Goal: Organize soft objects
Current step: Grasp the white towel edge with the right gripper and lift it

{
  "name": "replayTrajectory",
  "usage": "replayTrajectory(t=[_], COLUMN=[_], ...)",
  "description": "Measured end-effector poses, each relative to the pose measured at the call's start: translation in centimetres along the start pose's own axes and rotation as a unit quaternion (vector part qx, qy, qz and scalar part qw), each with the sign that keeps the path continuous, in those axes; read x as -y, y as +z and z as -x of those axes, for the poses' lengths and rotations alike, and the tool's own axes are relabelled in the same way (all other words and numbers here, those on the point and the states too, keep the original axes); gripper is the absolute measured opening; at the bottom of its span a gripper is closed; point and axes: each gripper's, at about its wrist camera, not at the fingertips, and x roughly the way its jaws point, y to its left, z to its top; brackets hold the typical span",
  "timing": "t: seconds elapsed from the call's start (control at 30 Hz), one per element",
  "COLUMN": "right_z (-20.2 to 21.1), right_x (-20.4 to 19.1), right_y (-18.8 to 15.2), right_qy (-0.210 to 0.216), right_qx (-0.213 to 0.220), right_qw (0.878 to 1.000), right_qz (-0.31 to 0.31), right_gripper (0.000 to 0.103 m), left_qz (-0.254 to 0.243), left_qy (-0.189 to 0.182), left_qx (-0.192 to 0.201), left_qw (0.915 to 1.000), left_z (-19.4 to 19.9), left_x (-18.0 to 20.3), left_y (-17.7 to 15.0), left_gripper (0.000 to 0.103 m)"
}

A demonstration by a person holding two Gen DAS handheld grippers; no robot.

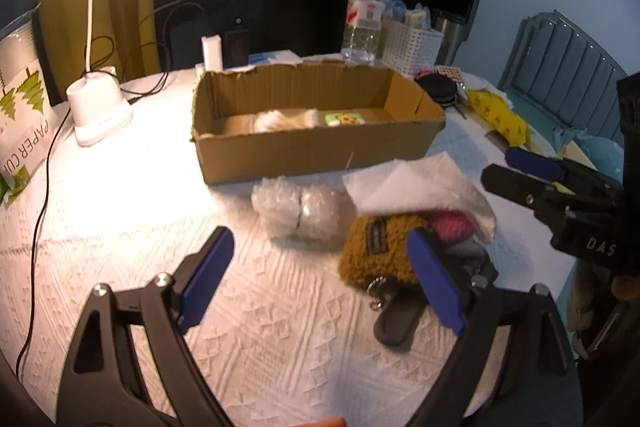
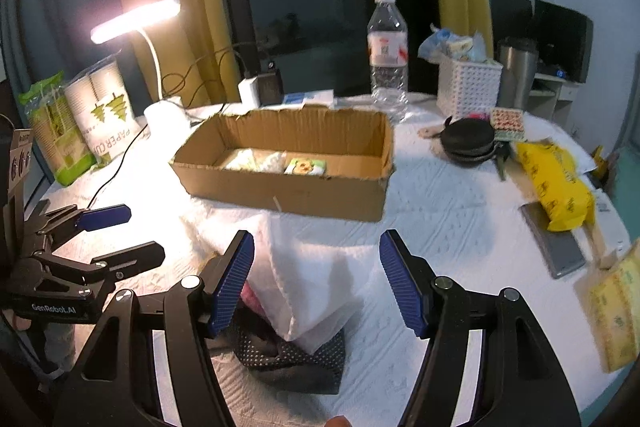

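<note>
Left wrist view: between placements, judging by a cardboard box (image 1: 316, 123) ahead of the jaws with a few soft items already inside. Left gripper (image 1: 320, 287) spread wide, released, grasping nothing. Fuzzy mustard pouch (image 1: 376, 251) just beyond the right jaw, bubble-wrapped bundle (image 1: 300, 211) ahead between the jaws, white tissue sheet (image 1: 404, 183) draped over the pile. Next move likely a reach forward and a close on one piece.

Right wrist view: right gripper (image 2: 316, 279) also wide, released, empty, hovering above the white sheet (image 2: 320, 279) and a dotted dark cloth (image 2: 296, 359) below it. Box (image 2: 288, 163) farther ahead on the bench (image 2: 440, 211).
</note>
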Motion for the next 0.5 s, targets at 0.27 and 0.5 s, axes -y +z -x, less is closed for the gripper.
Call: replayTrajectory(t=[0.27,0.5], right_z=[-2.6,-2.2], right_x=[-0.5,1.2], right_y=[-0.7,-0.8], right_qy=[0.043,0.07], right_qx=[-0.03,-0.022], right_qw=[0.999,0.997], right_qz=[-0.011,-0.039], right_gripper=[0.065,0.058], left_qz=[-0.009,-0.019], left_qy=[0.002,0.002], left_qx=[-0.006,-0.009], left_qw=[0.9999,0.9998], left_z=[-0.3,-0.7], left_x=[0.7,2.3], left_y=[0.0,0.5], left_gripper=[0.089,0.089])
